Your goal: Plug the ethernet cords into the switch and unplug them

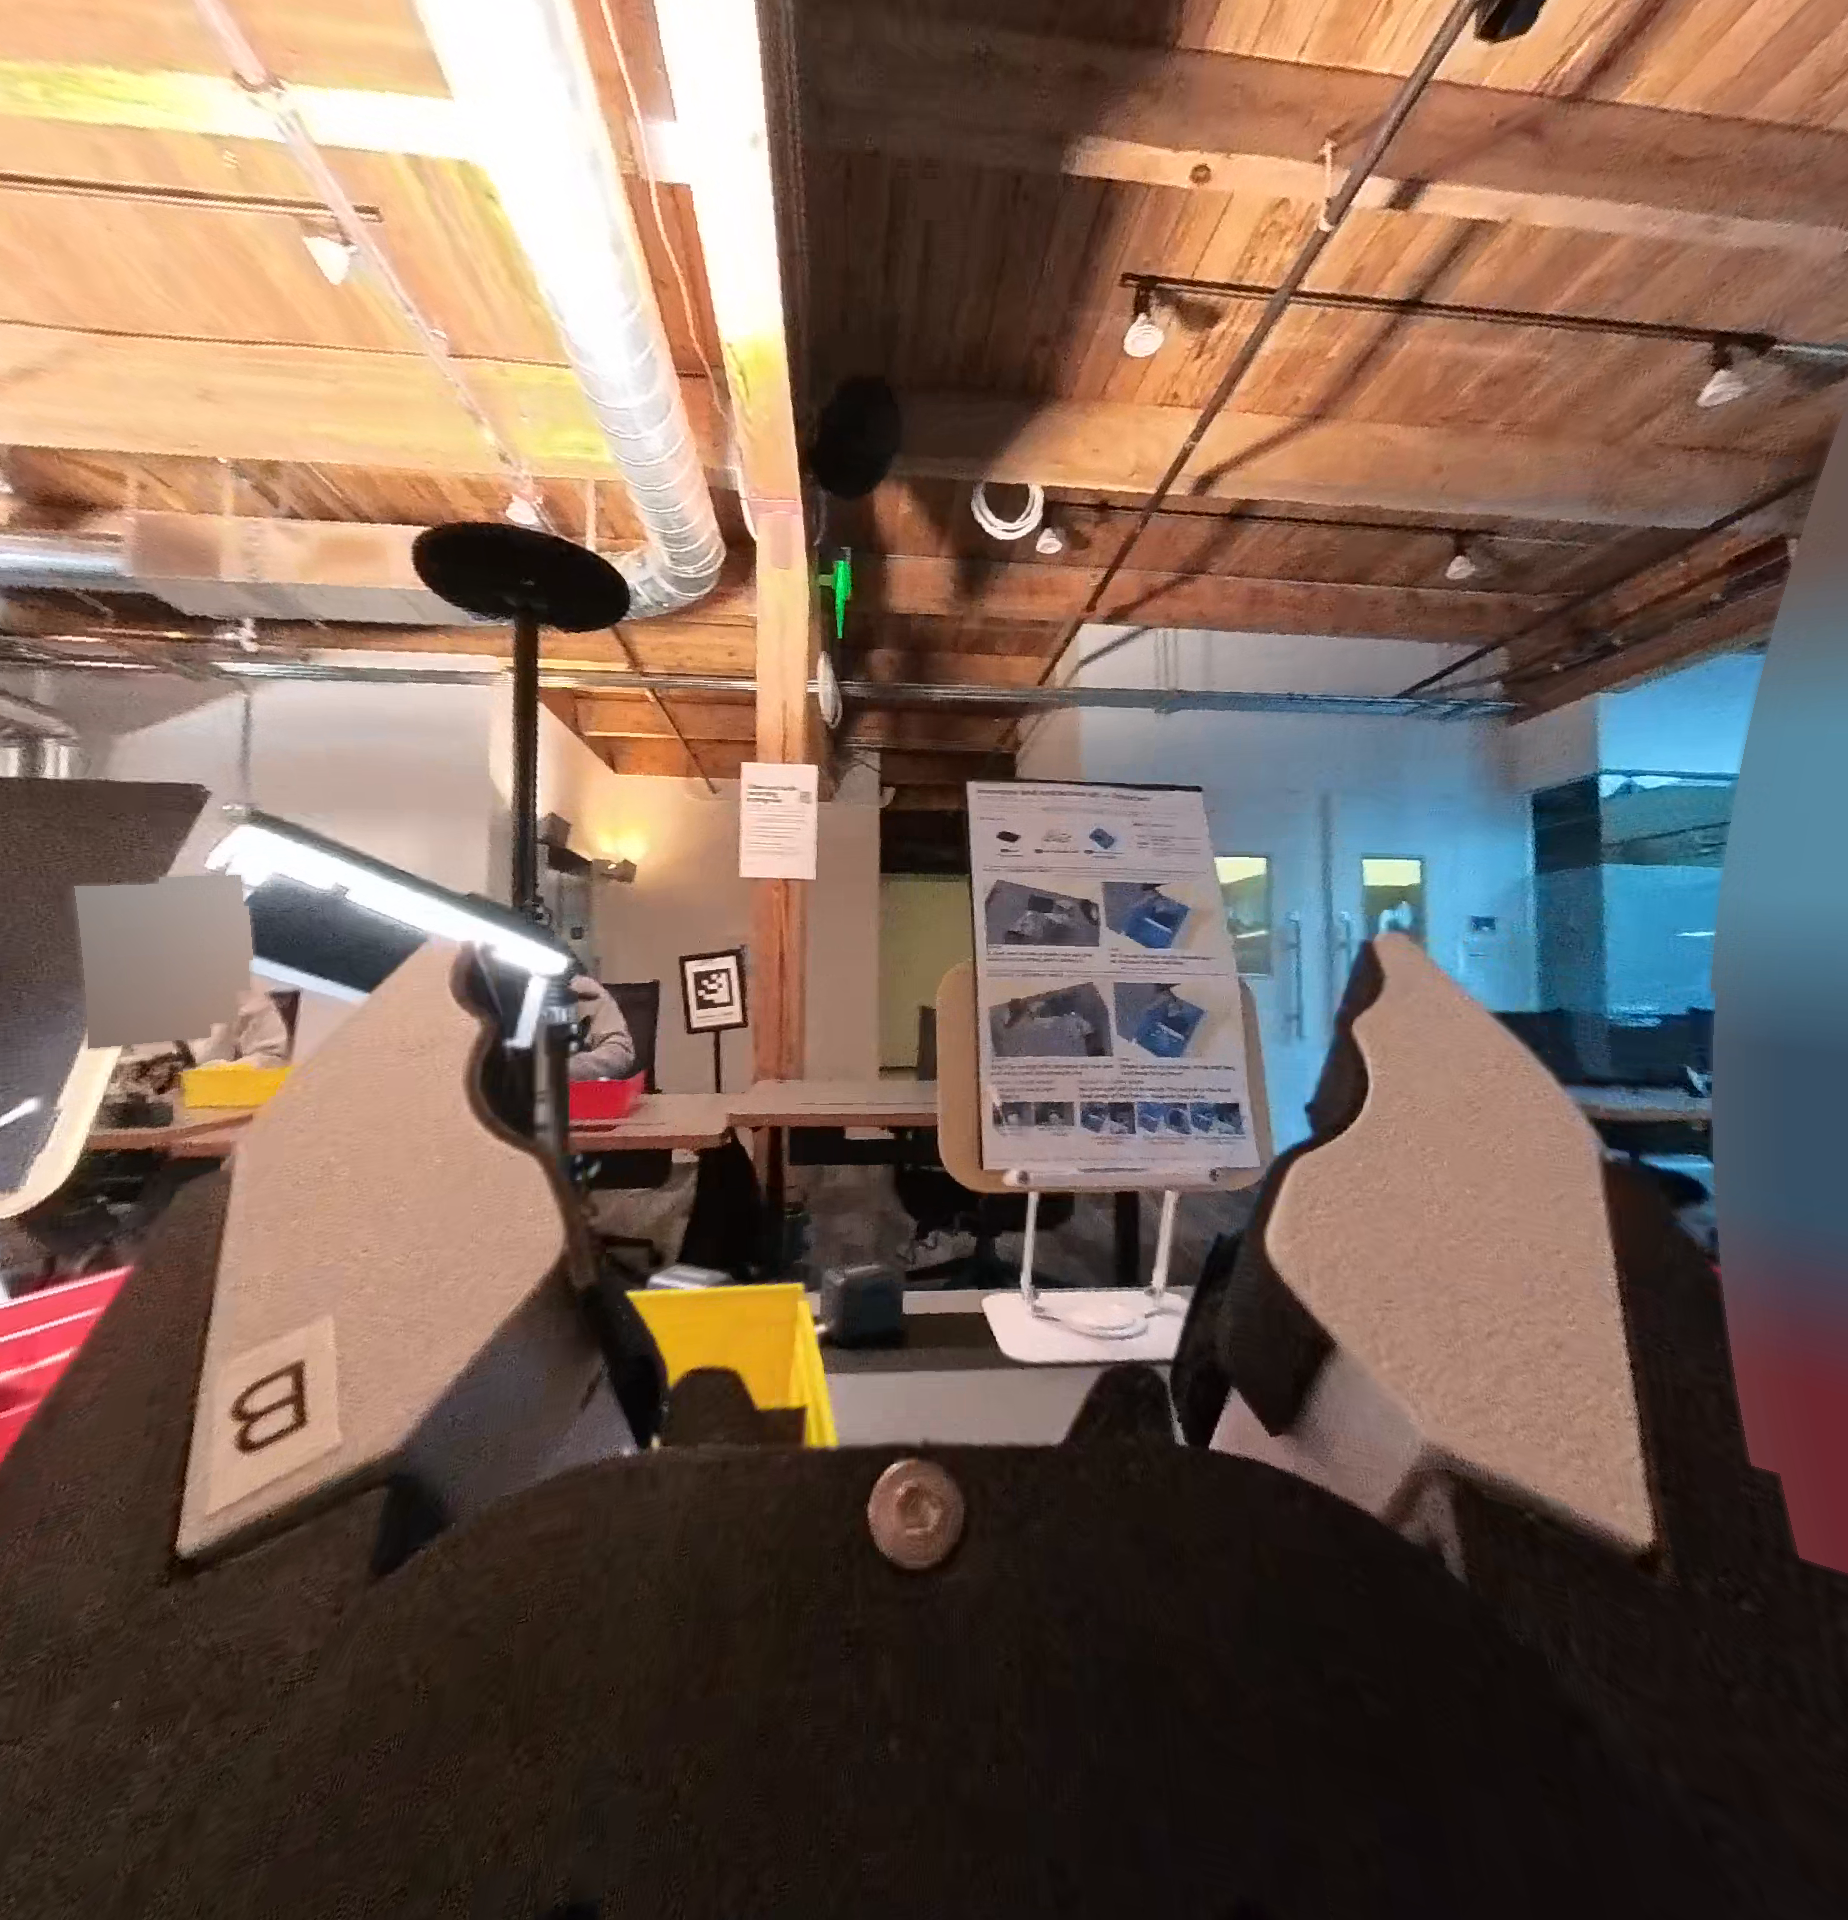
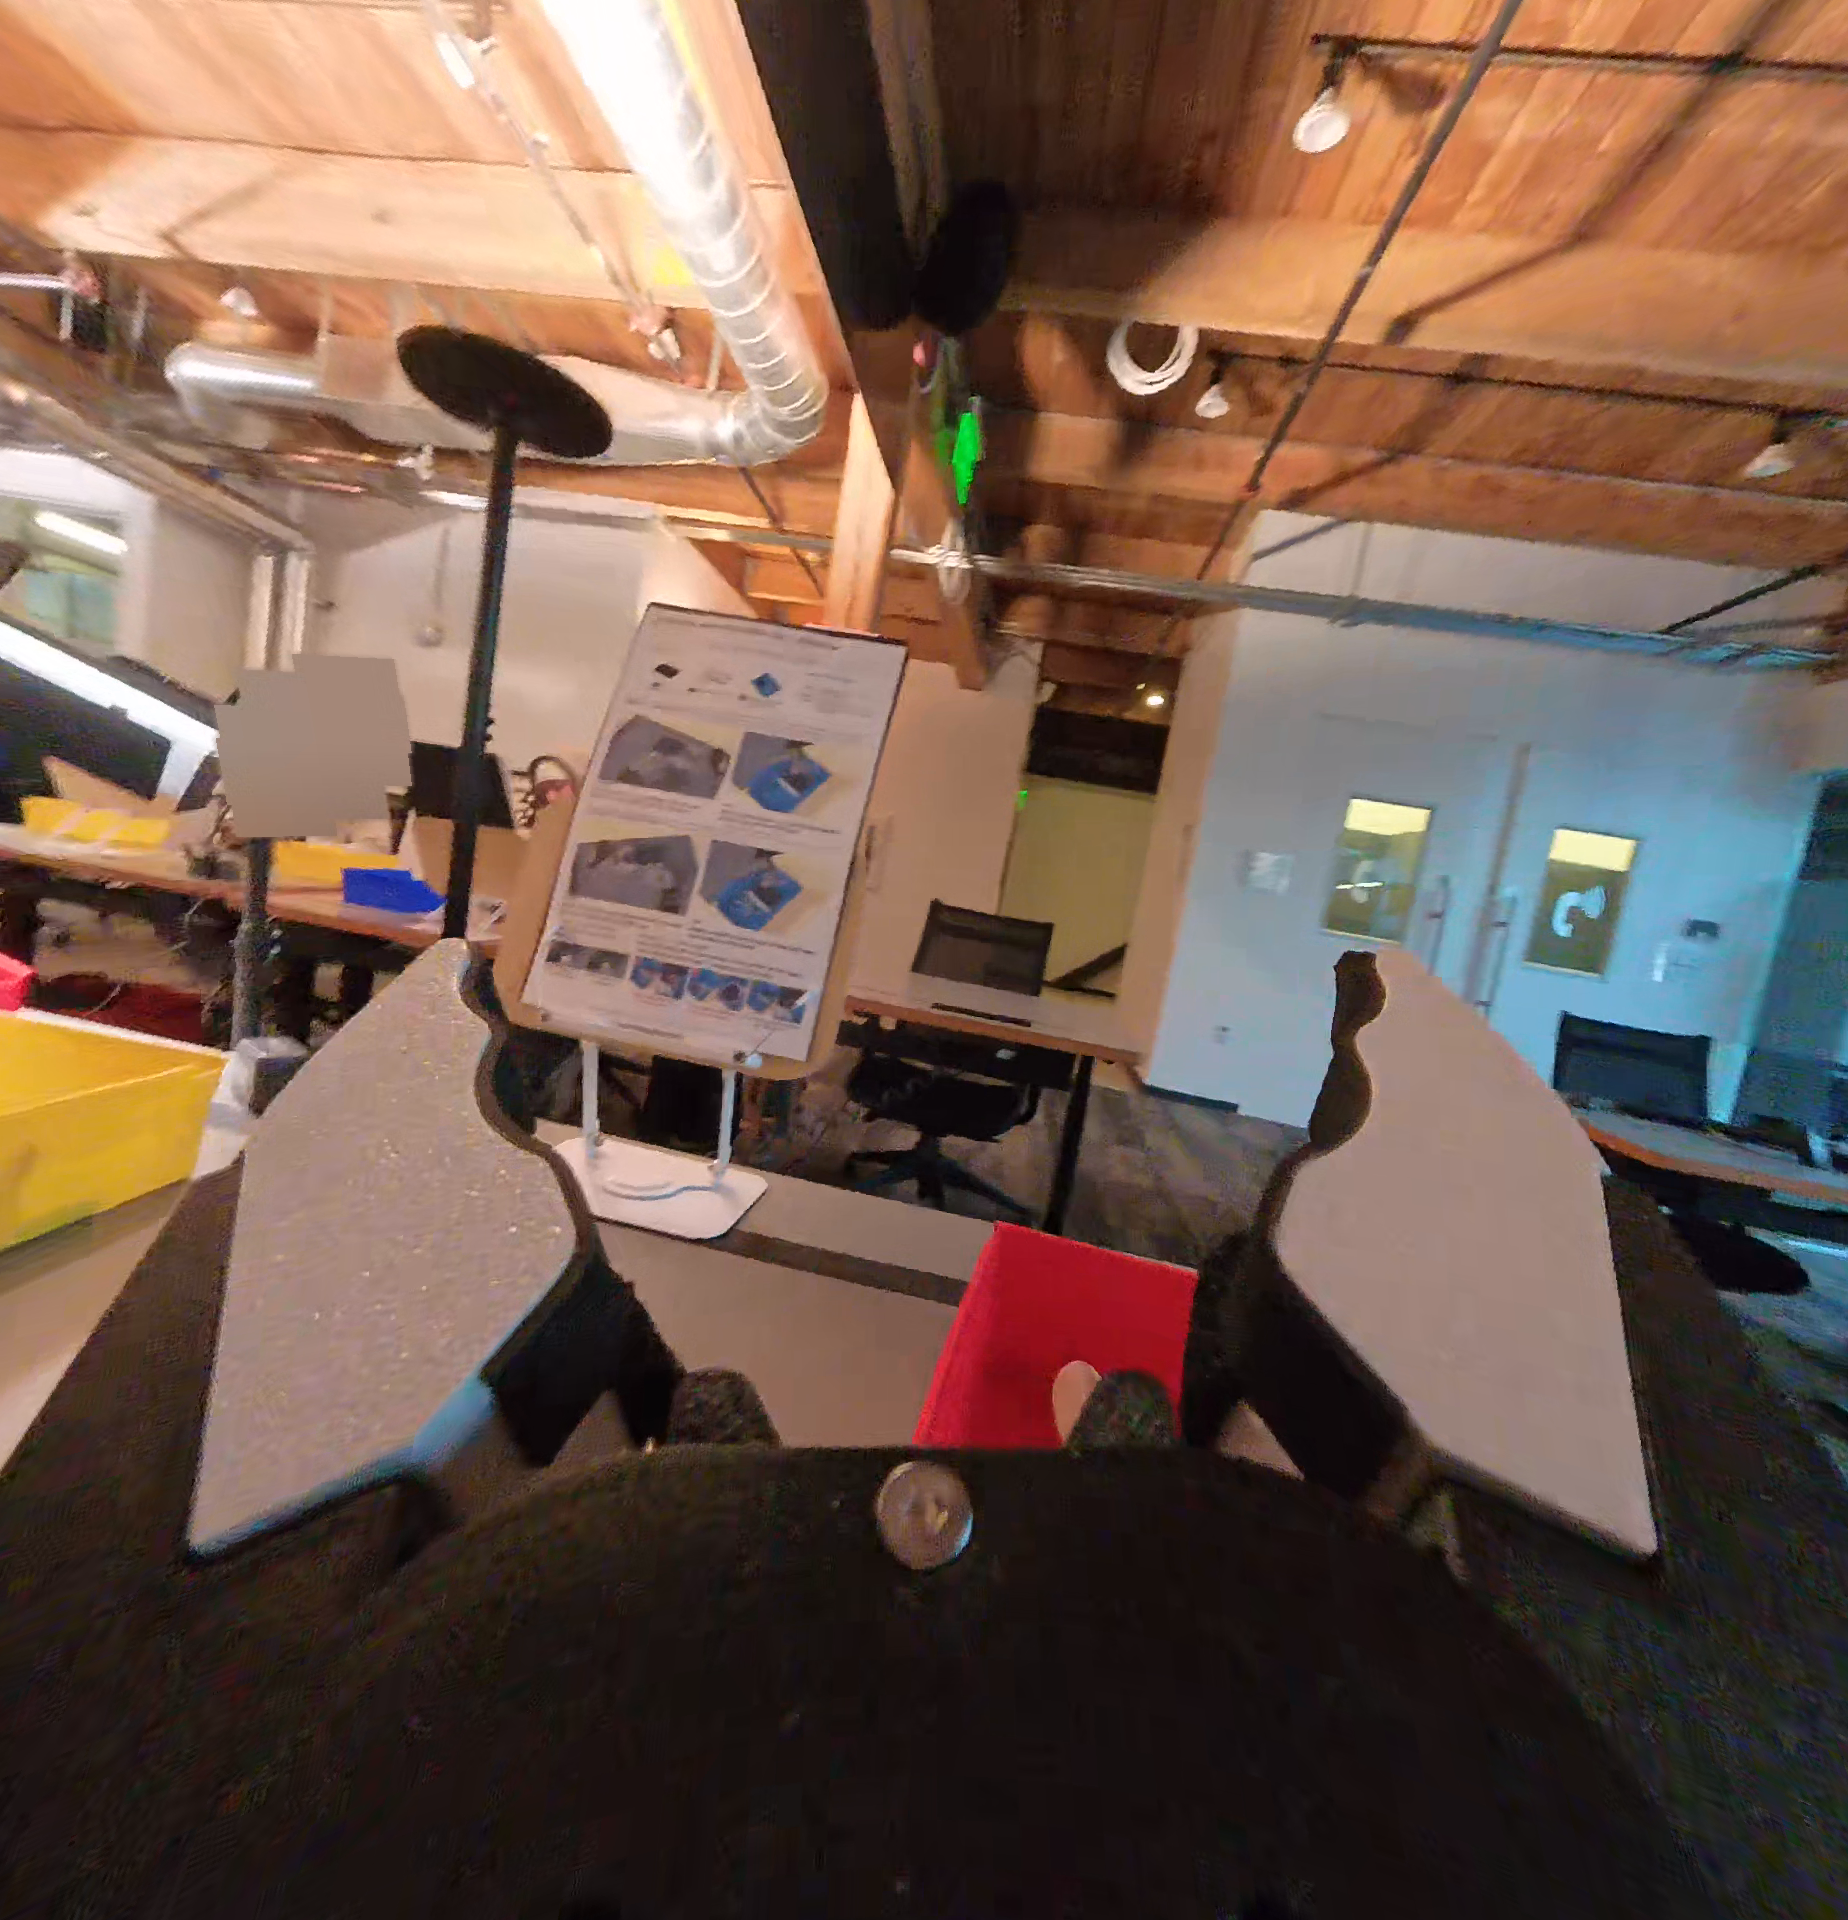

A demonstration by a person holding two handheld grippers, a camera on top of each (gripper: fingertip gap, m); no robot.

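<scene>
Both claws, left claw (image 1: 920, 997) and right claw (image 2: 915, 997), spread and empty, point up toward the instruction sheet (image 2: 712, 831) on the tabletop (image 2: 847, 1320), apparently between steps, switch and cords out of view

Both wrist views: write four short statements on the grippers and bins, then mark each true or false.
1. The left gripper is shut on a cord. False: its jaws stand wide open and empty.
2. The right gripper is open. True.
3. A red bin lies low between the right gripper's fingers. True.
4. The instruction sheet on its stand lies flat on the table. False: it stands propped upright on a white stand.
</scene>
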